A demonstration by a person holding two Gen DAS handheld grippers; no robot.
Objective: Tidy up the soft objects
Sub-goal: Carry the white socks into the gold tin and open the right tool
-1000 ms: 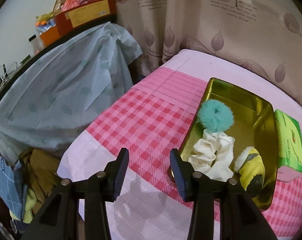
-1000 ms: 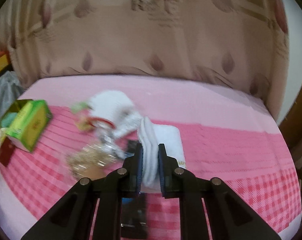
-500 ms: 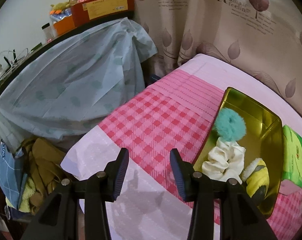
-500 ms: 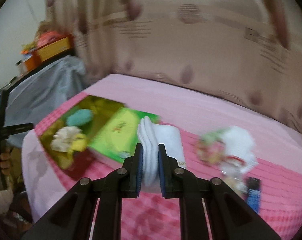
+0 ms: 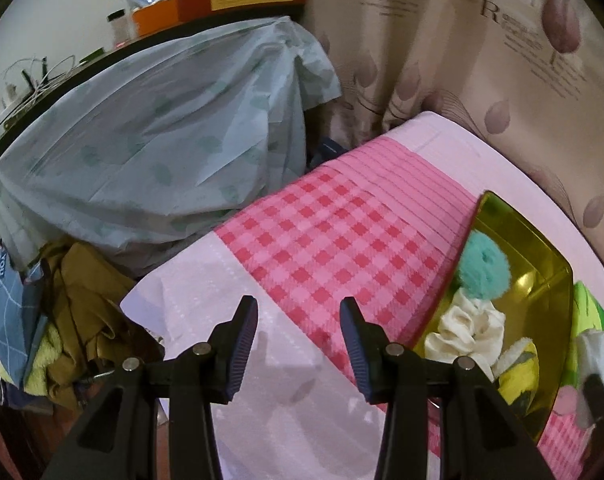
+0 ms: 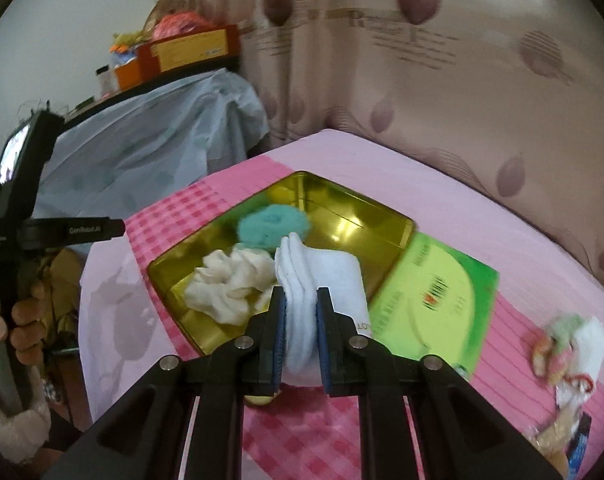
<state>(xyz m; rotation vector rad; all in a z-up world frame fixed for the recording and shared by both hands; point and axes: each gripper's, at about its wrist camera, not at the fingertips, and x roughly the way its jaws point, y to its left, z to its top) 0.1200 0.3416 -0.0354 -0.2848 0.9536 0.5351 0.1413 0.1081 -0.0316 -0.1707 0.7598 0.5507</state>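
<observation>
My right gripper (image 6: 300,300) is shut on folded white socks (image 6: 321,280) and holds them just above the near edge of a gold tin tray (image 6: 365,224). The tray holds a teal fluffy scrunchie (image 6: 272,226), a cream scrunchie (image 6: 230,284) and a yellow plush toy (image 5: 519,372). In the left wrist view the tray (image 5: 541,280) lies at the right with the teal scrunchie (image 5: 483,268) and cream scrunchie (image 5: 467,332) in it. My left gripper (image 5: 298,320) is open and empty over the bed's left corner, apart from the tray.
A green box (image 6: 433,292) lies against the tray's right side. Small packets and a white cloth (image 6: 569,340) lie at the far right of the pink checked bed (image 5: 321,232). A covered table (image 5: 142,140) and a clothes pile (image 5: 74,320) stand left of the bed.
My right gripper has swung left with the socks, from the packets to over the tray. My left gripper has drawn back left, so the tray sits farther right in its view.
</observation>
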